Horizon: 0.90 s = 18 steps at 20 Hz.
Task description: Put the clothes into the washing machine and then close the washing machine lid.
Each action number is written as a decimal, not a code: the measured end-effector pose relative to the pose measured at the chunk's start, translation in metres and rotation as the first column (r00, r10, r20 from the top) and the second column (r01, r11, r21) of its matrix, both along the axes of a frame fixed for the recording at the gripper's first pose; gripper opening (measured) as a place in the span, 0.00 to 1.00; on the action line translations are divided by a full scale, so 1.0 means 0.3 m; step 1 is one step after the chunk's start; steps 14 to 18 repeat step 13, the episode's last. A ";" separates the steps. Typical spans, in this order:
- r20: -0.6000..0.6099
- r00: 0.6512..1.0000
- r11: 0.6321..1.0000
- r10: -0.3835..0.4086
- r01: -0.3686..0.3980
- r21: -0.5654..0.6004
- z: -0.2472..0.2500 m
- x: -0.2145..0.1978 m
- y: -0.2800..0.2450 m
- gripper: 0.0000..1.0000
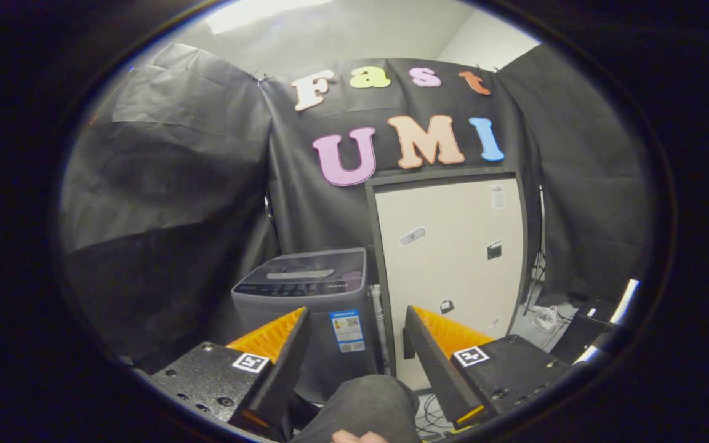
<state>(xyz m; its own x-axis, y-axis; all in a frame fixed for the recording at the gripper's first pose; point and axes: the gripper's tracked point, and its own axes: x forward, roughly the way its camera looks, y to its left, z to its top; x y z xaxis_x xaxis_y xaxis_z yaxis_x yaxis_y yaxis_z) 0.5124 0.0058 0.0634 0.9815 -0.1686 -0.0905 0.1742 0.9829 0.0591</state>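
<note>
A small dark grey top-loading washing machine stands on the floor beyond my fingers, against the black cloth wall. Its lid lies flat and shut. My gripper is held back from it, open, with nothing between the two orange-and-black fingers. Low between the fingers I see a dark grey cloth, a sleeve or a garment, I cannot tell which, with part of a hand just under it.
A tall cream fridge door in a dark frame stands right of the washer, touching it. Cables and a white plug lie on the floor at its right. A black box with a white edge sits further right.
</note>
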 end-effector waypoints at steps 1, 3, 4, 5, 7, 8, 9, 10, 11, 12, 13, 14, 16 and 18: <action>0.000 1.000 1.000 0.000 0.000 0.004 0.003 -0.002 0.004 0.93; -0.002 1.000 1.000 -0.003 0.003 -0.001 0.000 -0.004 0.001 0.93; -0.002 1.000 1.000 -0.005 0.005 -0.001 -0.001 -0.006 -0.001 0.93; -0.002 1.000 1.000 -0.005 0.005 0.002 0.002 -0.004 -0.001 0.93; -0.002 1.000 1.000 -0.004 0.004 0.006 0.000 -0.007 0.003 0.93; -0.003 1.000 1.000 -0.003 0.003 0.007 -0.002 -0.009 0.005 0.93; -0.003 1.000 1.000 -0.003 0.003 0.005 0.001 -0.007 0.005 0.93; -0.004 1.000 1.000 -0.003 0.003 0.002 0.000 -0.007 0.003 0.93; -0.004 1.000 1.000 -0.001 0.001 0.000 -0.001 -0.007 0.004 0.93; -0.004 1.000 1.000 0.000 0.000 -0.001 0.002 -0.010 0.007 0.93; -0.002 1.000 1.000 0.001 -0.001 -0.001 0.005 -0.006 0.006 0.93; -0.002 1.000 1.000 0.001 -0.001 -0.001 0.005 -0.006 0.006 0.93; -0.002 1.000 1.000 0.001 -0.001 -0.001 0.005 -0.006 0.006 0.93; -0.002 1.000 1.000 0.001 -0.001 -0.001 0.005 -0.006 0.006 0.93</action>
